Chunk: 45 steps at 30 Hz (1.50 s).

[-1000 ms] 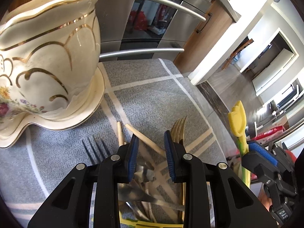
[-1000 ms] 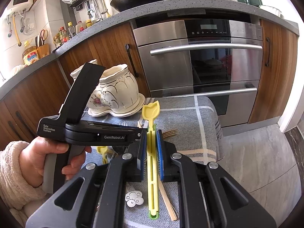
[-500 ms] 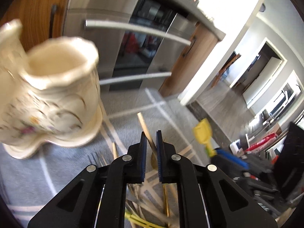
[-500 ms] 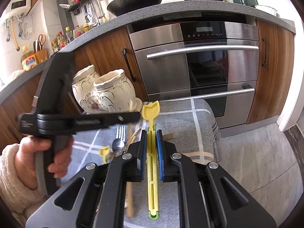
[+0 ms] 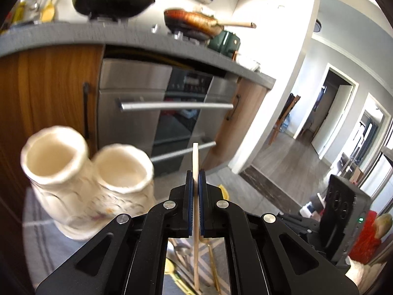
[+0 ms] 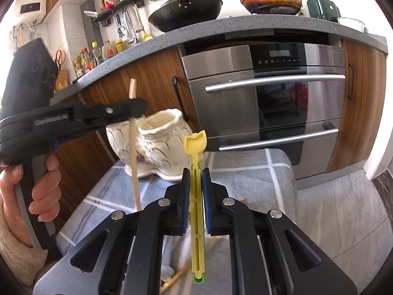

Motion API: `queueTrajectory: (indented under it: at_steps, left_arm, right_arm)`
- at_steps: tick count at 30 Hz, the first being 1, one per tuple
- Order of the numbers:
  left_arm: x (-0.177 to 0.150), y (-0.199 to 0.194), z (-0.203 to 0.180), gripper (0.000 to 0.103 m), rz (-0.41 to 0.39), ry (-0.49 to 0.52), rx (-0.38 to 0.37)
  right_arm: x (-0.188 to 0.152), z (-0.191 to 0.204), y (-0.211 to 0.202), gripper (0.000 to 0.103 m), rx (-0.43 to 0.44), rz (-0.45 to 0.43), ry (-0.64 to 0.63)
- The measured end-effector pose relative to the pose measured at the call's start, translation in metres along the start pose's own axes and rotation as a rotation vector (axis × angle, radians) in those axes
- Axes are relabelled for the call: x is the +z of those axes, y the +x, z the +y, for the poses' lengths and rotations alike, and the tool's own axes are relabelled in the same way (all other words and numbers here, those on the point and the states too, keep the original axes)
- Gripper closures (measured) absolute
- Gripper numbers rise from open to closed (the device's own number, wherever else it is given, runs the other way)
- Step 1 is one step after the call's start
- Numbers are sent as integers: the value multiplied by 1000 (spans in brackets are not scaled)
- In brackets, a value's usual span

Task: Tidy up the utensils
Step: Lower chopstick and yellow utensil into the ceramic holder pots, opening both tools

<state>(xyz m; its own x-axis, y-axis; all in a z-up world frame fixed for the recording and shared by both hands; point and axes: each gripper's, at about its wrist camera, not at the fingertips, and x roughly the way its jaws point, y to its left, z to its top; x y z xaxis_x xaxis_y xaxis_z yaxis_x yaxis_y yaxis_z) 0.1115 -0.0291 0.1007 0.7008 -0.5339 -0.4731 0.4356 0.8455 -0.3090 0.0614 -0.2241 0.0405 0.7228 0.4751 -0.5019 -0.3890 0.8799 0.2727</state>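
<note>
Apparently early on, the left claw (image 5: 195,184) grips a wooden chopstick (image 5: 195,162) upright, right of the empty two-mouthed ceramic holder (image 5: 86,179); the right claw (image 6: 195,196) clamps a yellow utensil (image 6: 195,145); more cutlery (image 5: 181,258) lies below on the surface (image 6: 245,172), unsorted.

blurred: ceramic holder (image 5: 86,184) | cut off: chopstick (image 5: 196,245) lower end — utensil pile (image 5: 186,265) mostly hidden

A home kitchen: built-in oven (image 6: 275,93), wok (image 6: 186,9) on the counter (image 6: 245,28).
</note>
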Motion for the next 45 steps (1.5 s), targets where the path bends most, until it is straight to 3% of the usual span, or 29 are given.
queueTrajectory:
  at_steps: [7, 12, 23, 26, 34, 45]
  left_arm:
    - [40, -57, 19, 99, -102, 28, 64]
    - [71, -87, 36, 99, -174, 58, 150]
    - [128, -86, 61, 99, -289, 111, 326]
    - [130, -77, 69, 99, -301, 115, 359]
    - [109, -36, 93, 99, -235, 103, 369]
    - [78, -11, 105, 99, -154, 98, 332]
  right_arm:
    - [38, 22, 16, 93, 63, -57, -17]
    - [73, 38, 37, 93, 113, -116, -25]
    - [117, 48, 87, 93, 162, -207, 4]
    - [122, 42, 101, 93, 149, -230, 32]
    - [111, 39, 140, 93, 74, -232, 13]
    - [97, 31, 146, 93, 128, -193, 28]
